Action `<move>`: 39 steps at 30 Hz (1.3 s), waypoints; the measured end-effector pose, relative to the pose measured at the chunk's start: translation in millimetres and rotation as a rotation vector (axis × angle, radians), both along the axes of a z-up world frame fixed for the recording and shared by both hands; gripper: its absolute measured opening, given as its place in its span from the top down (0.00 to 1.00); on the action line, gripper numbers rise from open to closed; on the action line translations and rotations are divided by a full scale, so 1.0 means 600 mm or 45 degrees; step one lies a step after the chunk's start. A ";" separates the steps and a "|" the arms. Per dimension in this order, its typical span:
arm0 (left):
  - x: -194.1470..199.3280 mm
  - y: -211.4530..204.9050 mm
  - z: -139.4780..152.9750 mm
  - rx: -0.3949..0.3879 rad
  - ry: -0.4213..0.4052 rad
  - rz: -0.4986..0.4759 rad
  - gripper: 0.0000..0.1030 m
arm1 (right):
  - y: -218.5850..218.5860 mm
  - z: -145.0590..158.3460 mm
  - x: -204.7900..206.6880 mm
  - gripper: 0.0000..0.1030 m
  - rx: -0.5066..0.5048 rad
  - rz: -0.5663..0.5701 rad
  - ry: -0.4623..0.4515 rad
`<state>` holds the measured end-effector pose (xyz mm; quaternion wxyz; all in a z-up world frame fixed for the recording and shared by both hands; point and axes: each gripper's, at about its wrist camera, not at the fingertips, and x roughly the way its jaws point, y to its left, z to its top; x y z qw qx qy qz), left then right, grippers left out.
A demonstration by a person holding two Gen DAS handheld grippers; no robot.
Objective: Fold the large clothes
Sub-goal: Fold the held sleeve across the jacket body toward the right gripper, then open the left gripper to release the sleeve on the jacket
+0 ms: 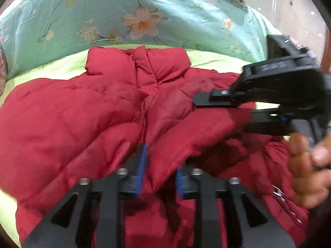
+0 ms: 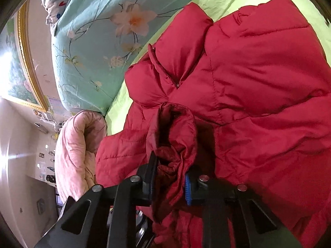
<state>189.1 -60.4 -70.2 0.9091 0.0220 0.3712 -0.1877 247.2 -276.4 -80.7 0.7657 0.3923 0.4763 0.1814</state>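
1. Lime-green bedding (image 1: 62,66) covers the bed, with a turquoise flowered quilt (image 1: 82,20) heaped along its far side; in the right wrist view a pink blanket (image 2: 76,148) lies bunched at the left, below a gold-framed picture (image 2: 22,62) on the wall.

2. Across the sheet lies the red puffer jacket (image 1: 72,113), front up. In the left wrist view its collar (image 1: 138,62) points away toward the quilt, and its long axis runs from the camera up to that collar.

3. The left gripper (image 1: 159,175) reaches forward low over the jacket's near part. Its blue-padded fingers (image 1: 140,171) stand apart with a puffy fold of red fabric rising between them; motion blur hides whether the pads actually pinch it.

4. Further right in the same view, the right gripper (image 1: 219,111) comes in from the right edge, its fingers pointing left and lying roughly level over the jacket's right half. A hand (image 1: 306,165) grips its handle at the frame's edge.

5. In the right wrist view the right gripper's jaws are narrowed onto a sleeve cuff (image 2: 175,140), which is bunched between the blue pad (image 2: 187,190) and the opposite black finger. The cuff's dark opening faces the jacket's body.
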 end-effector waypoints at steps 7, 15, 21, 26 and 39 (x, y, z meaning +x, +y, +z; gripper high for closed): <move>-0.056 0.073 0.042 -0.075 -0.038 0.031 0.38 | -0.014 0.040 -0.019 0.85 -0.099 -0.044 -0.097; -0.028 0.180 0.086 -0.139 -0.095 0.225 0.38 | -0.029 0.102 -0.039 0.86 -0.335 -0.060 -0.202; 0.026 0.222 0.064 -0.161 -0.046 0.320 0.38 | -0.062 0.138 -0.061 0.86 -0.352 -0.058 -0.273; 0.064 0.224 0.032 -0.136 0.027 0.332 0.38 | -0.085 0.119 -0.063 0.88 -0.527 -0.109 -0.212; 0.083 0.201 -0.013 -0.015 0.036 0.306 0.37 | -0.080 0.106 -0.091 0.68 -0.818 -0.287 -0.196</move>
